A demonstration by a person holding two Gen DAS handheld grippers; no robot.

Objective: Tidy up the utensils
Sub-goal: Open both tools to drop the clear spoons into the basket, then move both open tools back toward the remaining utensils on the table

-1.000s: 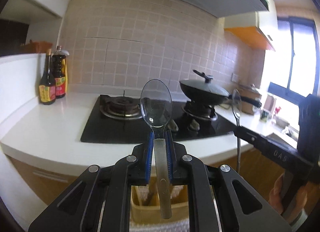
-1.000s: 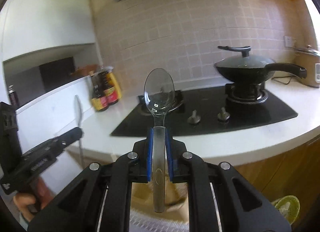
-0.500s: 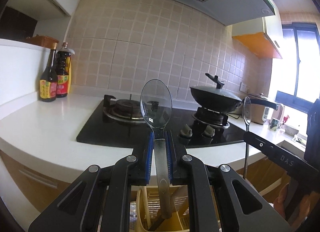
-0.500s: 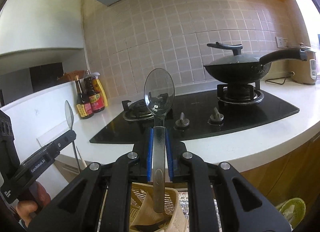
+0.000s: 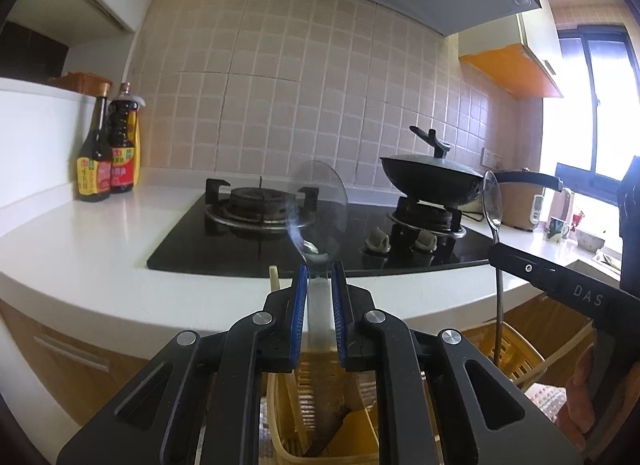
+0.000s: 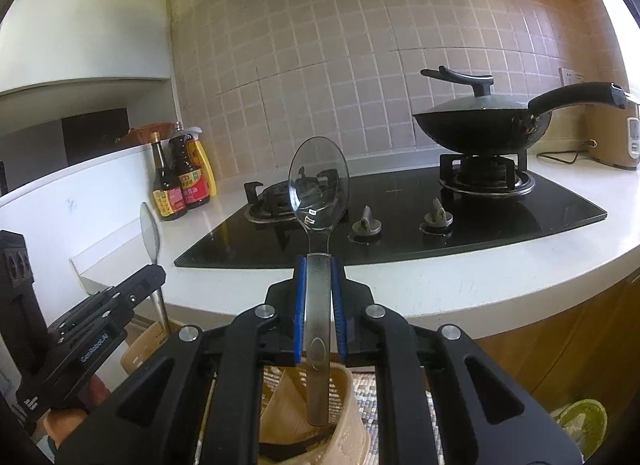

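Observation:
My left gripper (image 5: pixel 319 269) stands around a metal spoon (image 5: pixel 320 209) that points bowl-up; the spoon is motion-blurred and its handle hangs toward a yellow slotted utensil basket (image 5: pixel 288 417) below. My right gripper (image 6: pixel 319 265) is shut on a second metal spoon (image 6: pixel 318 193), upright, with its handle end just above a beige slotted basket (image 6: pixel 352 413). The right gripper and its spoon (image 5: pixel 493 201) show at the right of the left wrist view. The left gripper and its spoon (image 6: pixel 150 231) show at the left of the right wrist view.
A white counter (image 5: pixel 80 249) carries a black gas hob (image 5: pixel 280 237) with a lidded wok (image 6: pixel 480 121). Sauce bottles (image 5: pixel 108 157) stand at the back left. A chopstick tip (image 5: pixel 273 279) rises from the yellow basket. A rice cooker (image 6: pixel 612 137) sits far right.
Both grippers have dropped lower, so the baskets show more under them. The left spoon now looks blurred and seems to slip down between the left jaws, which stand slightly wider.

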